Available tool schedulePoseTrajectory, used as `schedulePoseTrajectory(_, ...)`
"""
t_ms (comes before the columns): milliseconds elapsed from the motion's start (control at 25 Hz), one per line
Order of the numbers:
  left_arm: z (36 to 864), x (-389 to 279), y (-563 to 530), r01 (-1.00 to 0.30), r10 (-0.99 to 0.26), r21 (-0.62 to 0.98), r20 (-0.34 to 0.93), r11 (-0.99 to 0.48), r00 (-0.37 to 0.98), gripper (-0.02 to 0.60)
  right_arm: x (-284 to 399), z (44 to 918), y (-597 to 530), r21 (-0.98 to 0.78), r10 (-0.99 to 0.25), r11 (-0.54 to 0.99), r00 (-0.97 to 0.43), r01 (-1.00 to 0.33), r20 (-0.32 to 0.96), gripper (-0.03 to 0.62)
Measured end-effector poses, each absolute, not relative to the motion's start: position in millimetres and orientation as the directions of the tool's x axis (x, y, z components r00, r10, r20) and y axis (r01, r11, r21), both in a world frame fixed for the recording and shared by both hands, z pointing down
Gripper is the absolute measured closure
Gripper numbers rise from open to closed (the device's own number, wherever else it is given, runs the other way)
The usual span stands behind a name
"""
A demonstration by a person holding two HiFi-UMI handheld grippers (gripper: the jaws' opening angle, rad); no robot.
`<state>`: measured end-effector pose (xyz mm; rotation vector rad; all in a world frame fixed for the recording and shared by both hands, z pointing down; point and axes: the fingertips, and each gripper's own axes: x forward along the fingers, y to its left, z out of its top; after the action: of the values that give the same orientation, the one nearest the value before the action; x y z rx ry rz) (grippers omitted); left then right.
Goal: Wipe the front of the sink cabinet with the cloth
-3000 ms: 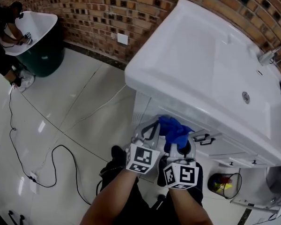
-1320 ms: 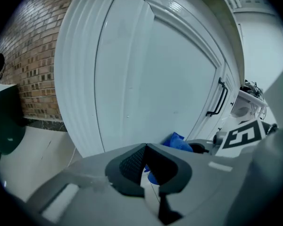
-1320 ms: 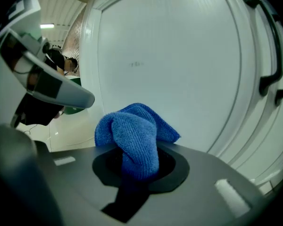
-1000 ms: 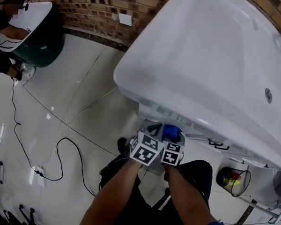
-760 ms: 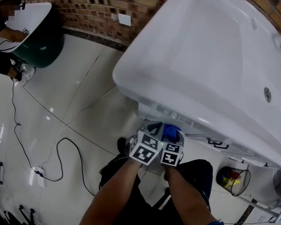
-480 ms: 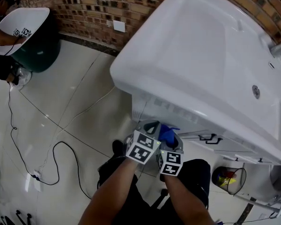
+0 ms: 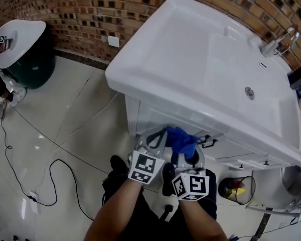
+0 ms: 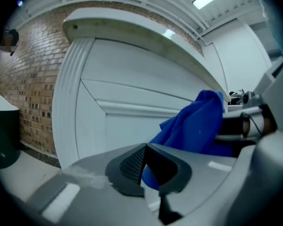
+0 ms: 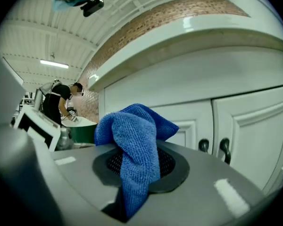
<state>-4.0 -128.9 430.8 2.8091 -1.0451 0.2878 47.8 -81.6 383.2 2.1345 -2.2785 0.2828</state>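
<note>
Pinching a crumpled blue microfibre cloth (image 9: 134, 145), the right gripper (image 9: 140, 168) faces the white panelled sink cabinet front (image 9: 247, 126) beside the closed left gripper (image 8: 145, 166).

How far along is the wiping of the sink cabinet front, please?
Done: the blue cloth is clamped in the right gripper. In hand: it is held up at the cabinet front, below the sink rim; contact cannot be told. The left gripper is shut and empty. Left: probably the wiping itself, including the handled doors; no wiped patch shows.
</note>
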Motion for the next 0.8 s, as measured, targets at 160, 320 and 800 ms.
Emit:
schedulePoseTrajectory(160, 414, -10, -128, -0.677, -0.666, 0.019, 0.158, -0.736, 0.729, 0.577, 54, 354, -98, -0.130, -0.997, 0.057, -0.064, -0.990, 0.052, 0.516)
schedulePoseTrajectory(320, 418, -14, -132, -0.689, -0.677, 0.011, 0.179, -0.725, 0.714, 0.575, 59, 368, -112, -0.107, -0.995, 0.038, -0.048, -0.994, 0.091, 0.516)
schedulePoseTrajectory(800, 471, 0, -136, -0.677, -0.623, 0.069, 0.333, -0.732, 0.708, 0.575, 69, 438, -111, -0.102, -0.971, -0.011, -0.014, -0.995, 0.240, 0.516)
